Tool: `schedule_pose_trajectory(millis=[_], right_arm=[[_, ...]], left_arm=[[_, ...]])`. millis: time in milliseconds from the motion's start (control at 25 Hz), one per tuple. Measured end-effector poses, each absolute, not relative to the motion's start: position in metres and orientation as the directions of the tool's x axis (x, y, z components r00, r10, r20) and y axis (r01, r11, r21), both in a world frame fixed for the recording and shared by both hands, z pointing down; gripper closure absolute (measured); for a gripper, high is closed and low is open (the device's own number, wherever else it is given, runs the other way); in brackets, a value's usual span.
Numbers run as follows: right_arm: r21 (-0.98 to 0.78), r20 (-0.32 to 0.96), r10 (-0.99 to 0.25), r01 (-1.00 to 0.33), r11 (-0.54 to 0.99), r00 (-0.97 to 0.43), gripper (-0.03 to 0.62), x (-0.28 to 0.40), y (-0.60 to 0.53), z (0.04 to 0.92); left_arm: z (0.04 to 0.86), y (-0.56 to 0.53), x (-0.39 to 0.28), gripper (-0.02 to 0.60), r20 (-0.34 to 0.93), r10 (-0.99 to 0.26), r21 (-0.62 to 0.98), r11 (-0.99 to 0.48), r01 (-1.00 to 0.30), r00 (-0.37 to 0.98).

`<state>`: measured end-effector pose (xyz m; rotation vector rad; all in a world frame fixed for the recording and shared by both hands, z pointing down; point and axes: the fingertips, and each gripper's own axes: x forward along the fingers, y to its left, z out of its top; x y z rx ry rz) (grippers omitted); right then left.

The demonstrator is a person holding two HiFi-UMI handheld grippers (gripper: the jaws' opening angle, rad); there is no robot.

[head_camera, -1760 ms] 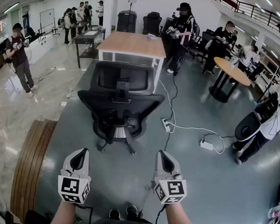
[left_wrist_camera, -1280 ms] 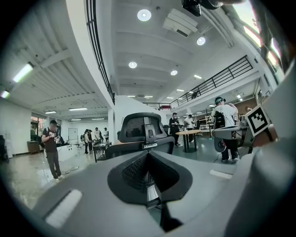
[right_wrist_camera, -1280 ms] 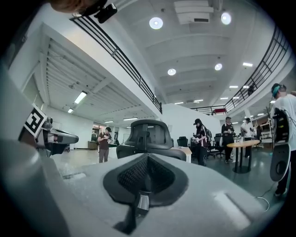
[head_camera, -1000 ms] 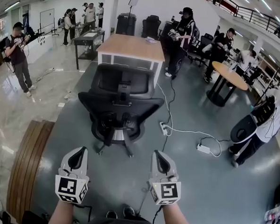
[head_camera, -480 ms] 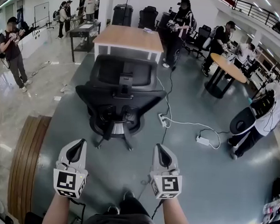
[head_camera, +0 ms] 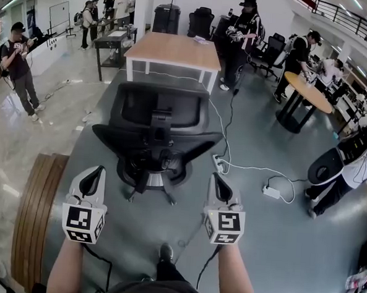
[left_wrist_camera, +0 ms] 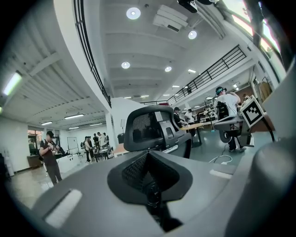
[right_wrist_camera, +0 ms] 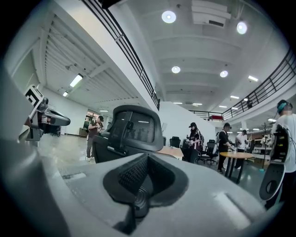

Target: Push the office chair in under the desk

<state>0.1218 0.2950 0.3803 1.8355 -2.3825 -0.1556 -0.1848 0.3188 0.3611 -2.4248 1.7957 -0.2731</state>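
Though whole overhead, chair [head_camera: 158, 110] backrest-only elsewhere

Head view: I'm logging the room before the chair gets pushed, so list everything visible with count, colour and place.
office chair: one, black, centre, its back toward the camera
desk: one, wooden top, white legs, beyond the chair
round table: one, wooden top, black base, right
power strip: one, white, on the floor right of the chair, cabled
wooden platform: one, brown, lower left
people: several, around the room's edges
left hand-held gripper: one, grey, shut, empty
right hand-held gripper: one, grey, shut, empty
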Motion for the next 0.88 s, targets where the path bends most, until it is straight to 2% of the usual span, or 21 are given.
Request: schedule_pose_trajectory(millis=[160, 360, 520, 640, 880], right_arm=[[0.193, 0.053, -0.957, -0.937, 0.291, -0.286, 0.603, 0.123, 0.251, 0.379], [0.271, 0.085, -0.941, -0.901, 0.339, -0.328, 0.6, 0.117, 0.208, 0.379], [0.291, 0.131, -0.923, -0.876, 0.385, -0.362, 0.54, 0.113, 0.184, 0.38], [0.335, 0.173, -0.908, -0.844, 0.419, -0.382, 0.495, 0.11, 0.173, 0.384], [0.469, 0.269, -0.879, -0.743, 0.477, -0.394, 0.367, 0.106, 0.16, 0.404]], left_arm=[[0.362, 0.279, -0.186, 0.56, 0.096, -0.963, -0.221, -0.266, -0.938, 0.25], [0.369, 0.235, -0.188, 0.52, 0.134, -0.966, -0.306, -0.251, -0.918, 0.219], [0.377, 0.213, -0.191, 0.467, 0.186, -0.963, -0.35, -0.252, -0.902, 0.197], [0.38, 0.203, -0.193, 0.405, 0.205, -0.963, -0.381, -0.244, -0.892, 0.176], [0.399, 0.187, -0.195, 0.288, 0.265, -0.956, -0.56, -0.259, -0.787, 0.126]])
